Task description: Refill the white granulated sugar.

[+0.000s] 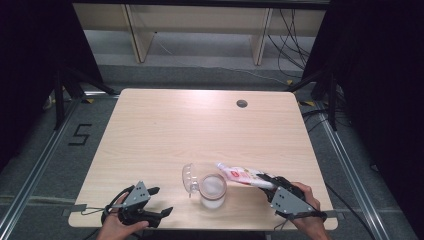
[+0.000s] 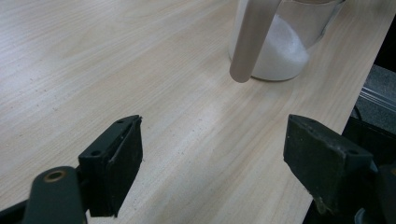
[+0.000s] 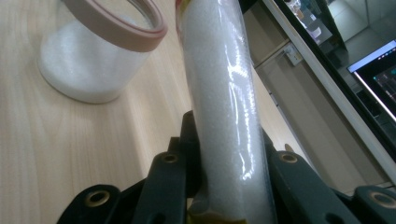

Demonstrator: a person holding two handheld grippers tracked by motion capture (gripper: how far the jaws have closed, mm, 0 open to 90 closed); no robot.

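Observation:
A clear glass jar (image 1: pixel 213 190) with white granules in it stands near the table's front edge, and its hinged lid (image 1: pixel 189 179) hangs open to its left. My right gripper (image 1: pixel 267 181) is shut on a long plastic pouch (image 1: pixel 242 175) of white granules, whose far end points up and left past the jar's rim. In the right gripper view the pouch (image 3: pixel 224 102) rises between the jaws (image 3: pixel 229 161), with the jar (image 3: pixel 88 70) to its left. My left gripper (image 1: pixel 164 200) stands open and holds nothing at the front left. Its own view shows its jaws wide apart (image 2: pixel 212 135), with the jar (image 2: pixel 285 51) ahead.
The wooden table (image 1: pixel 165 130) has a round cable hole (image 1: pixel 242 103) at the back right. Both hands rest at the table's front edge. Shelf legs and loose cables stand on the floor beyond the far edge.

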